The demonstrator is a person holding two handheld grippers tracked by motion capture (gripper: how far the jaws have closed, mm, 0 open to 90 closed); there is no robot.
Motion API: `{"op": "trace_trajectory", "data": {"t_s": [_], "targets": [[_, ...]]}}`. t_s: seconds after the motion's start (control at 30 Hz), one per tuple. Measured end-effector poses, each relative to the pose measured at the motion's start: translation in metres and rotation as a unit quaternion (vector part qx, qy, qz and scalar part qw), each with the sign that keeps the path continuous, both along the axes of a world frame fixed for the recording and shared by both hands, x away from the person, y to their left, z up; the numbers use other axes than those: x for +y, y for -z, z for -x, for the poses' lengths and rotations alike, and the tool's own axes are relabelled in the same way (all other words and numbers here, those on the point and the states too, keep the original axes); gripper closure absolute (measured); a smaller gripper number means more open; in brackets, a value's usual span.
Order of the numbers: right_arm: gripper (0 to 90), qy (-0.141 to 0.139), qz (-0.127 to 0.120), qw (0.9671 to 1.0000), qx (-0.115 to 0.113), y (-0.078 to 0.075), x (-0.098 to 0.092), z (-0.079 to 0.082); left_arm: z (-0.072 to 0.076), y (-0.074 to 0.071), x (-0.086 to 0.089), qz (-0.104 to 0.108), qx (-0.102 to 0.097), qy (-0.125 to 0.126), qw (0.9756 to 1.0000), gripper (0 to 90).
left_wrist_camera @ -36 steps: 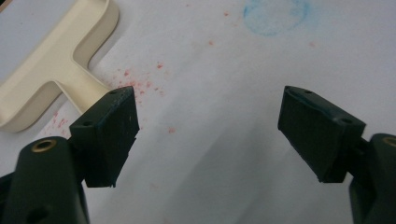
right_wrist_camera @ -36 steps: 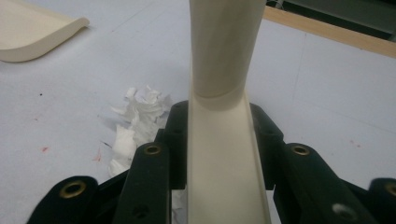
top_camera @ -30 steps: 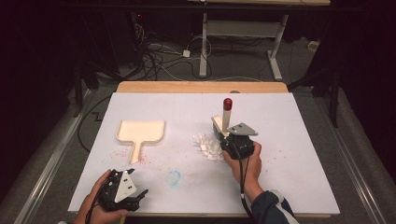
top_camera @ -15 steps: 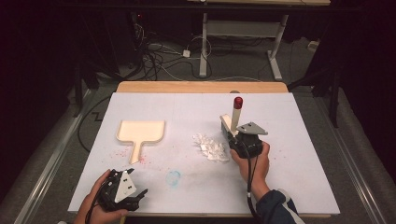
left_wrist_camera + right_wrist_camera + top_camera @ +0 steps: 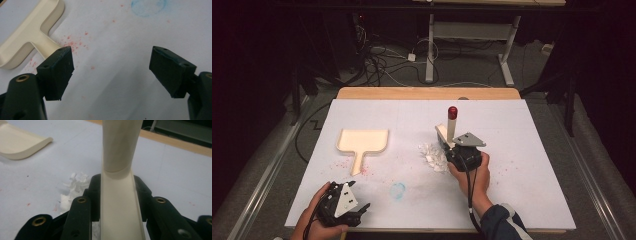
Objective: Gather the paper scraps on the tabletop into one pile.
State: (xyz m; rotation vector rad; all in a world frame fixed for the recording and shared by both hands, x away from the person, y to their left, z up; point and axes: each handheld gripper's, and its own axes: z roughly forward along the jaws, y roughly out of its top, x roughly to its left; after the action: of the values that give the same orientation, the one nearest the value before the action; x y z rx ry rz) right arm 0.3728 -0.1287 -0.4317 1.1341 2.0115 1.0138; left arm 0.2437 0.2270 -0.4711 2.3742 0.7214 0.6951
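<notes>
Currently, in the high view, the right gripper (image 5: 451,141) sits right of centre, its jaws clamped on the handle of a cream brush (image 5: 451,126) with a red tip that stands nearly upright. In the right gripper view the brush handle (image 5: 120,202) runs straight up the middle between the two black jaws. A small pile of white paper scraps (image 5: 432,154) lies on the white table (image 5: 532,150), touching the gripper's left side in the frame. The cream dustpan (image 5: 362,142) rests well apart at centre left, its wide mouth toward the top of the frame and its handle pointing down. So the sweep would likely run leftward, from scraps to pan. The left gripper (image 5: 343,206) rests at lower left, jaws wide apart and holding nothing; the dustpan's handle (image 5: 30,42) lies just beyond its left jaw, making this hand the nearer one to it.
</notes>
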Motion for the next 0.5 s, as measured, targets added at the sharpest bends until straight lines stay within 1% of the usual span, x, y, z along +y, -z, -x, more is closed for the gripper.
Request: {"op": "trace_trajectory", "data": {"t_s": [0.1, 0.23, 0.27, 0.33, 0.4, 0.5], "targets": [[67.3, 0.006, -0.018, 0.9998, -0.009, -0.009, -0.005, 0.003, 0.000, 0.000, 0.000, -0.001, 0.000, 0.000, 1.0000, 18.9], [67.3, -0.001, -0.048, 0.9988, -0.014, -0.019, -0.010, 0.008, 0.000, -0.001, 0.000, -0.001, -0.002, -0.001, 1.0000, 18.9], [67.3, -0.006, -0.059, 0.9982, -0.011, -0.021, -0.010, 0.009, 0.000, -0.001, 0.000, -0.001, -0.003, -0.002, 1.0000, 18.9], [67.3, -0.022, -0.087, 0.9959, -0.001, -0.024, -0.008, 0.014, 0.000, -0.001, 0.000, -0.002, -0.002, -0.002, 1.0000, 18.9], [67.3, -0.044, -0.109, 0.9931, 0.009, -0.026, 0.000, 0.020, 0.000, -0.001, 0.000, -0.003, -0.002, -0.002, 1.0000, 18.9], [67.4, -0.071, -0.123, 0.9897, 0.021, -0.026, 0.019, 0.028, 0.000, 0.000, -0.001, -0.003, 0.000, -0.001, 1.0000, 18.9]]}}
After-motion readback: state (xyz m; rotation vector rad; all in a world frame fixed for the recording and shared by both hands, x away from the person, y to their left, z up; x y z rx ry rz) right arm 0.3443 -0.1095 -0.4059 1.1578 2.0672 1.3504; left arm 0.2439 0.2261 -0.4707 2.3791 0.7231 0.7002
